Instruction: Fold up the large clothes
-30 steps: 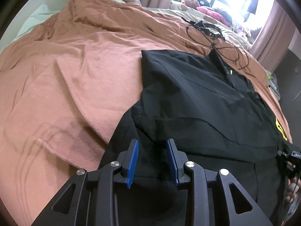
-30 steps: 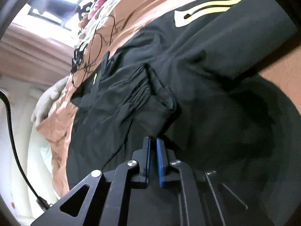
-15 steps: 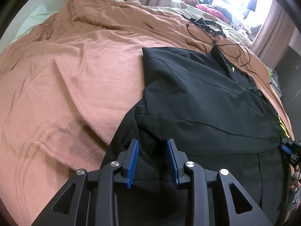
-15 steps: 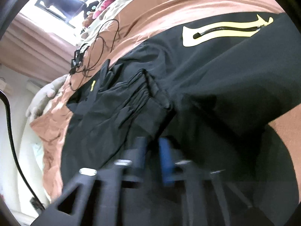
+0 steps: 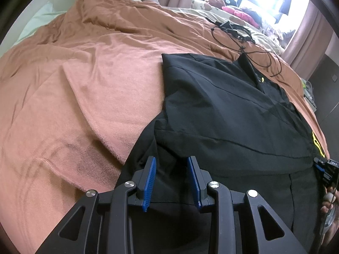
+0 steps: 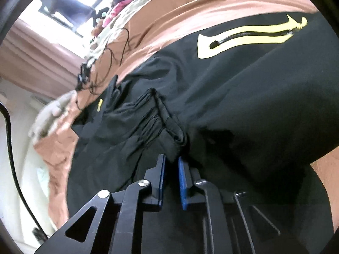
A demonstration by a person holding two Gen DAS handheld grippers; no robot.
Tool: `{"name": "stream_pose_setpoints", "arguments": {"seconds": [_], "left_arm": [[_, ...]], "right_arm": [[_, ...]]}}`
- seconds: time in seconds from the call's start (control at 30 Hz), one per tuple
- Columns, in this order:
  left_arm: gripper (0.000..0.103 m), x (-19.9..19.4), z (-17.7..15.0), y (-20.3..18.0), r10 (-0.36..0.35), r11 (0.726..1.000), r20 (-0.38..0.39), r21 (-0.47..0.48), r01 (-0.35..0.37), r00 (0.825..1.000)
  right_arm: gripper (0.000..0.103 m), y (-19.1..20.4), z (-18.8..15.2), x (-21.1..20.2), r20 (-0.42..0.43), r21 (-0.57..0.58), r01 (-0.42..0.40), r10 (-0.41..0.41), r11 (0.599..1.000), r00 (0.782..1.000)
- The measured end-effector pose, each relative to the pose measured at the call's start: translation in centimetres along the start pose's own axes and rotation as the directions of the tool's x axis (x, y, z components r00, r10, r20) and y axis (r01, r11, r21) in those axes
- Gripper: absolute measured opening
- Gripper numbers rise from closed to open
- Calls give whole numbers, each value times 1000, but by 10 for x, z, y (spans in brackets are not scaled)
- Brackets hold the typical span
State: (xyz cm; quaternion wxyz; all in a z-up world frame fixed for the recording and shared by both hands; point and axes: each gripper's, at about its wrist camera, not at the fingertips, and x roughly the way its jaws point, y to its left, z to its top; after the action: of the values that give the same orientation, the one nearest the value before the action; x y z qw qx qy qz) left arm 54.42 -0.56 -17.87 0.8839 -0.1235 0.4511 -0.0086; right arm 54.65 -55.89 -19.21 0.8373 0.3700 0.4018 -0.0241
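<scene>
A large black jacket [image 5: 228, 114] with yellow markings lies spread on an orange-brown blanket [image 5: 89, 80] on a bed. My left gripper [image 5: 171, 165] is open and empty, its blue pads just above the jacket's near left edge. My right gripper [image 6: 171, 163] has its blue pads a narrow gap apart, just behind a bunched black sleeve cuff [image 6: 167, 122]; no cloth shows between them. The jacket [image 6: 243, 105] fills the right wrist view, with a yellow zip-pocket trim [image 6: 245, 40] at the top right. The right gripper's tip [image 5: 326, 169] shows at the left wrist view's right edge.
A black cable tangle [image 5: 243, 36] lies on the blanket beyond the jacket's collar. Pillows and stuffed toys [image 5: 228, 6] sit by the bright window. A grey pillow [image 6: 50, 112] lies at the bed's far edge. A black cable [image 6: 10, 154] hangs at the left.
My right gripper's pads have parted slightly from fully shut, and the view has shifted over the jacket. The left gripper has stayed open, drifting slightly.
</scene>
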Motion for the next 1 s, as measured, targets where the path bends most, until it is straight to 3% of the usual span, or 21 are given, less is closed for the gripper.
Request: {"name": "stream_pose_setpoints", "arguments": {"seconds": [0.1,0.23,0.3,0.47,0.53,0.6,0.67,0.83,1.0], "left_arm": [[33,1,0,4,19,1000,3,-16,-19,1000],[33,0,0,8,16,999,3,-32,-16,1000],[33,-5,0,6,30,999,13,-25,-29,999],[34,-21,2,-2,29,999,36,-37,-28,999],[42,-28,2,-7,3,999,48,-36,-1,999],[63,-33,1,-14,-5,1000,62,-22,6,998],[72,-41,-1,-23,-9,1000,91,4,9,996],[83,-46,-4,-38,-28,999,118,45,23,993],[84,-40,-5,-44,-22,998,108,55,16,994]], "right_arm": [[9,3,1,-6,24,-18,29,-29,999,999],[17,9,3,-7,-22,-21,43,-44,999,999],[39,11,2,-17,-24,-25,54,-55,998,998],[53,11,6,-70,92,-22,43,-40,999,995],[58,5,8,-89,139,0,44,-43,999,989],[59,-7,11,-106,179,31,72,-77,997,981],[59,-23,14,-120,202,74,82,-96,994,975],[59,-57,26,-136,227,181,78,-119,980,966],[59,-79,32,-142,229,248,91,-150,964,962]]}}
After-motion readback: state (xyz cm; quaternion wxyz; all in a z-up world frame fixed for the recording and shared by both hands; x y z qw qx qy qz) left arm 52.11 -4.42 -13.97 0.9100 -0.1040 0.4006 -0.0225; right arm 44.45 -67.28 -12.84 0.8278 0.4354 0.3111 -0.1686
